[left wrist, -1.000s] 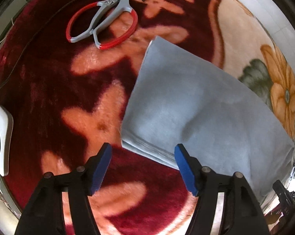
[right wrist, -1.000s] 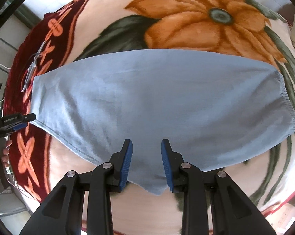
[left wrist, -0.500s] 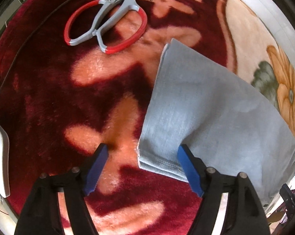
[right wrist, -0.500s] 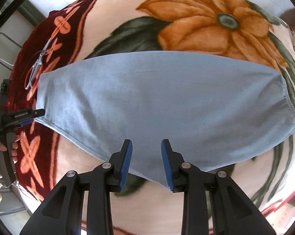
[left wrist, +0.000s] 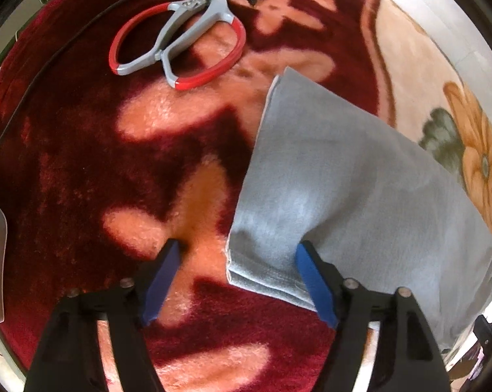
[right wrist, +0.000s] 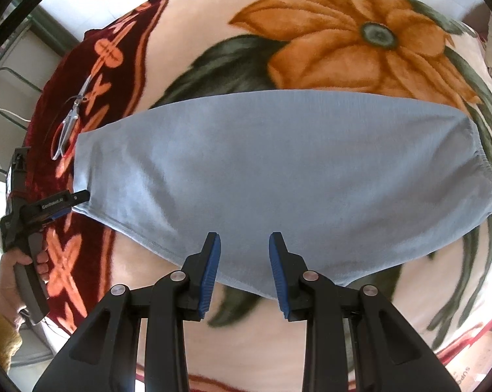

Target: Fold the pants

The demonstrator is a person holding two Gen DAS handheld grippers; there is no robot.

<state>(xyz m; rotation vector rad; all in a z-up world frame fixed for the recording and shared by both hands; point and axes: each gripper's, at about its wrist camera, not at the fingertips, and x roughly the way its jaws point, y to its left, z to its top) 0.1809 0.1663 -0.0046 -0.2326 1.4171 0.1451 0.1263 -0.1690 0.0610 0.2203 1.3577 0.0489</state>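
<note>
the light blue pants (right wrist: 278,176) lie flat on the floral blanket (right wrist: 344,39), legs already doubled together. the left tool (left wrist: 236,274), jaws just narrowing, straddles the hem corner ungripped; the right tool (right wrist: 242,271) hovers released over the near edge. the crosswise folds remain.

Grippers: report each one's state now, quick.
Left gripper: open, jaws just been closing, straddling the hem corner of the light blue pants, not yet pinching.
Right gripper: open, over the pants' edge, holding nothing.
</note>
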